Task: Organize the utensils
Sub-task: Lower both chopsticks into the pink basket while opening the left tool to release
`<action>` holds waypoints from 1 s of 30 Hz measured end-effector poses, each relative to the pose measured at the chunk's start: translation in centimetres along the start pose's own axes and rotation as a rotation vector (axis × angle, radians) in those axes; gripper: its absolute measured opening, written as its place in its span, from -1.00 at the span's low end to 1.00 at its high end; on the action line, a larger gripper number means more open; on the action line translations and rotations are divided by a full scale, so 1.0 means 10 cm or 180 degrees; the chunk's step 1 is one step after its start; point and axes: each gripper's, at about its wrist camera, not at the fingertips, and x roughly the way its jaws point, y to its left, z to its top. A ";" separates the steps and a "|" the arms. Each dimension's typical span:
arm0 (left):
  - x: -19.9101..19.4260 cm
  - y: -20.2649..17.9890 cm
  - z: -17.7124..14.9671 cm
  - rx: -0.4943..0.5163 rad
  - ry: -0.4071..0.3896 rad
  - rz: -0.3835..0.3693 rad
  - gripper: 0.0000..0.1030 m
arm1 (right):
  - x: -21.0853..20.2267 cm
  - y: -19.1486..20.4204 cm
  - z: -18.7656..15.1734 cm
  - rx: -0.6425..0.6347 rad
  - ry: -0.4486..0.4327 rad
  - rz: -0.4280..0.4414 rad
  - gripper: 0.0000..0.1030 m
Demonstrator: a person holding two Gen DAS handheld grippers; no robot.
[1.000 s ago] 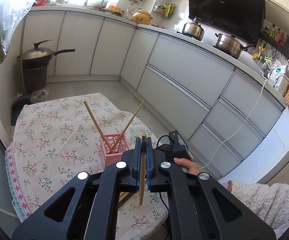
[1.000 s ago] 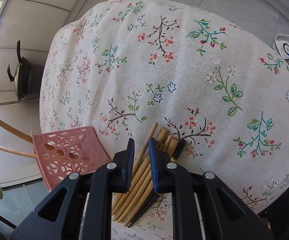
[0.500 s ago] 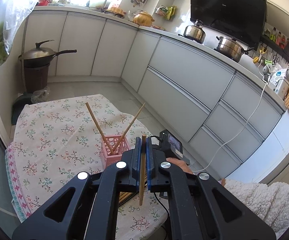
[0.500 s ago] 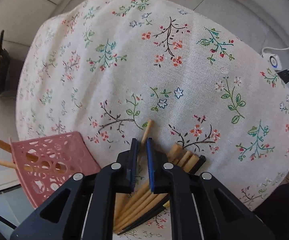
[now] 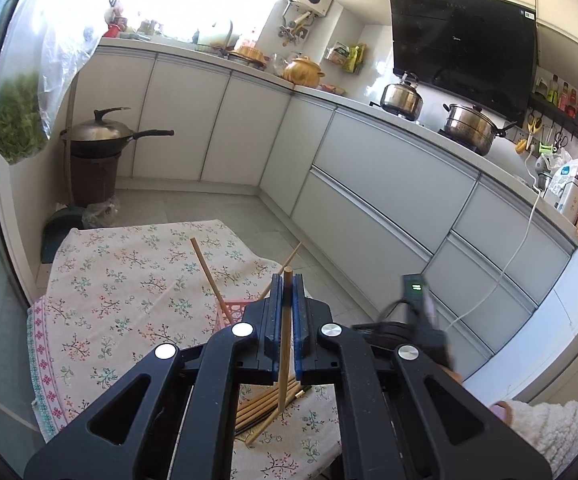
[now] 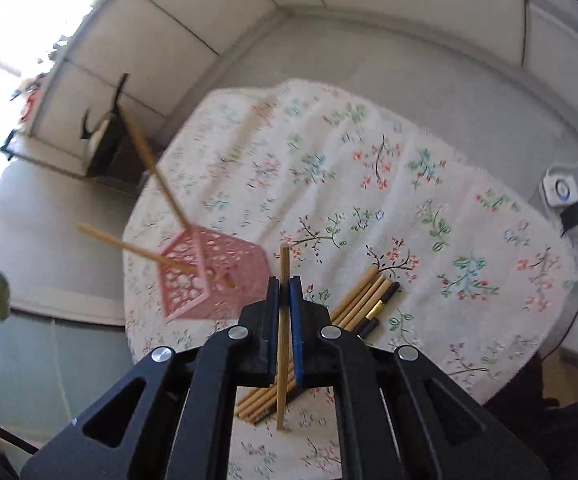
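While blur softens the pink lattice basket (image 6: pixel 213 276) — perhaps plastic — both tongs (image 5: pixel 287 294) (image 6: pixel 285 292) pinching slim wooden chopsticks (image 6: pixel 283 332).

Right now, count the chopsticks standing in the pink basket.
2. Both lean out of the pink basket: one chopstick toward the wok, the other chopstick toward the floor.

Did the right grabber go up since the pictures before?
Yes. The right gripper rose with one chopstick; the tablecloth and pink basket now look farther below.
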 end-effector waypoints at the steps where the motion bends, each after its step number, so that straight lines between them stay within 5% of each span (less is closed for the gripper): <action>1: 0.00 -0.01 0.01 -0.0018 -0.0014 0.0016 -0.93 | -0.15 0.00 -0.01 -0.0053 -0.0046 0.0041 -0.89; 17: 0.08 -0.12 0.63 -0.0180 -0.0397 0.0355 -0.92 | -1.78 0.30 0.29 -0.0478 -0.0726 0.0450 -0.89; 22: 0.31 -0.05 0.77 -0.0189 -0.0470 0.0606 -0.92 | -1.91 0.50 0.47 -0.0590 -0.0870 0.0509 -0.89; 30: 0.80 0.16 0.75 -0.0292 -0.0345 0.0762 -0.92 | -1.60 0.70 0.68 -0.0692 -0.0702 0.0485 -0.89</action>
